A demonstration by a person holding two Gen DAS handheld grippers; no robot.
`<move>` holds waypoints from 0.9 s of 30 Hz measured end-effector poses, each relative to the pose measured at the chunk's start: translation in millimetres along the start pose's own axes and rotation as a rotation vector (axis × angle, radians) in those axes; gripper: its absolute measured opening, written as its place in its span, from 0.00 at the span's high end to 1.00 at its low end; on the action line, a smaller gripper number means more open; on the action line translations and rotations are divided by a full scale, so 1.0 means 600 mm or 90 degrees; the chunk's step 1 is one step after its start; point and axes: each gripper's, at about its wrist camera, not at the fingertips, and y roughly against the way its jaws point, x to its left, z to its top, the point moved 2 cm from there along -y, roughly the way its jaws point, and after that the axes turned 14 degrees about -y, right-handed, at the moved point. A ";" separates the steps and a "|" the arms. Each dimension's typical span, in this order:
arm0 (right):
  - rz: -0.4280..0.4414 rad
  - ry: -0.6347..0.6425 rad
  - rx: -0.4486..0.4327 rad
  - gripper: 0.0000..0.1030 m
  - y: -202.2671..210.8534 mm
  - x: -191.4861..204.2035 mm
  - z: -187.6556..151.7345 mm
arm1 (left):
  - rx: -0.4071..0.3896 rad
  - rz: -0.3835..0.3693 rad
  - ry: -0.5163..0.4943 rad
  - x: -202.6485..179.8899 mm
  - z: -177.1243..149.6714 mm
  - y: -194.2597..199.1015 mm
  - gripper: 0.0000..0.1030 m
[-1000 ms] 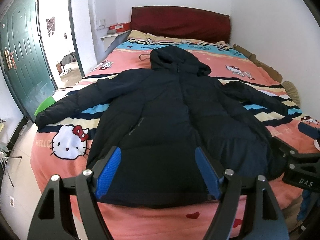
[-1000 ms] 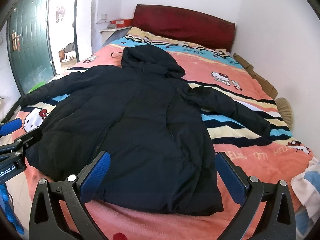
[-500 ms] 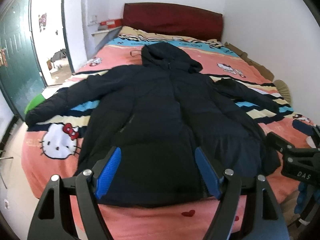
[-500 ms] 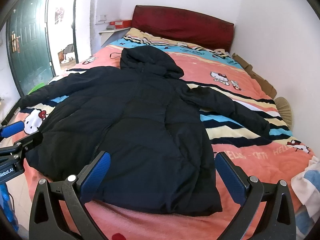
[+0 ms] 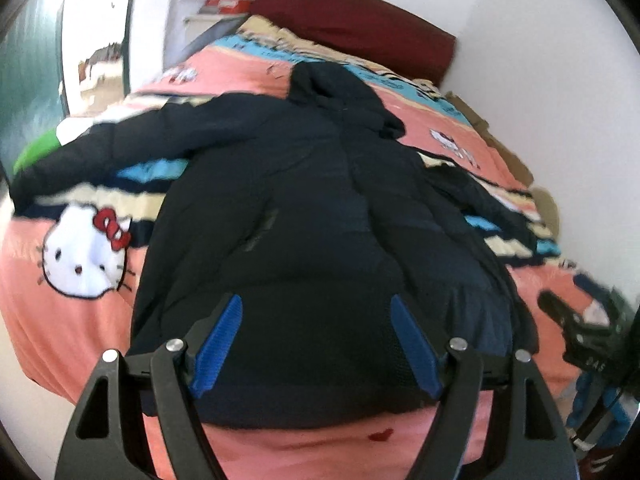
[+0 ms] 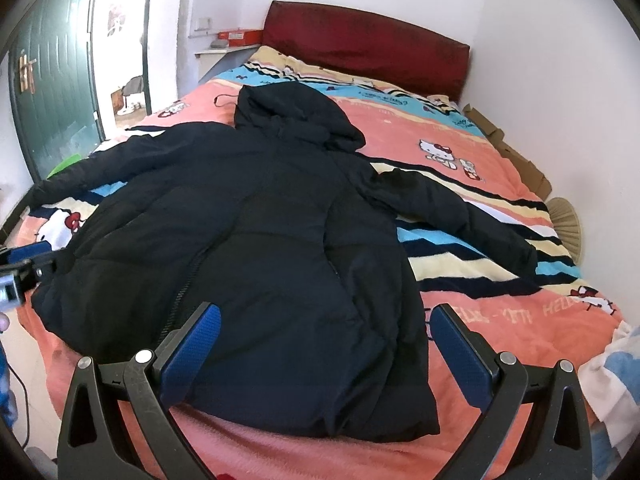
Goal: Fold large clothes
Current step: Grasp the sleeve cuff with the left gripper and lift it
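So the big black jacket [image 6: 256,216] is lying flat on the bed [image 6: 500,320], not folded at all yet. Its long axis runs straight away from both grippers: hem at the near edge, hood [image 6: 296,116] at the far end toward the headboard [image 6: 368,52]. Going left to right, the left sleeve [image 5: 132,140] stretches out toward the left edge of the bed near the doorway, then comes the body in the middle, then the right sleeve [image 6: 460,216] angling out and toward the near right over the striped part of the blanket. The left gripper [image 5: 316,344] has its fingers spread wide with nothing between them, and it sits over the hem around the middle of the body, so the left hem corner is off to its left. That view is blurry, so I can't tell if it touches the fabric. The right gripper [image 6: 324,344] is also spread and empty, and its right finger [image 6: 456,344] lines up just past the jacket's right side edge. My guess is that the sleeves get folded in first, and each gripper is nearer its own side's sleeve, though both sleeves lie well farther up the bed than the fingers.
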 end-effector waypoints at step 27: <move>-0.102 -0.014 0.039 0.01 -0.028 -0.003 0.008 | -0.178 0.069 0.602 0.695 -0.024 -0.110 0.29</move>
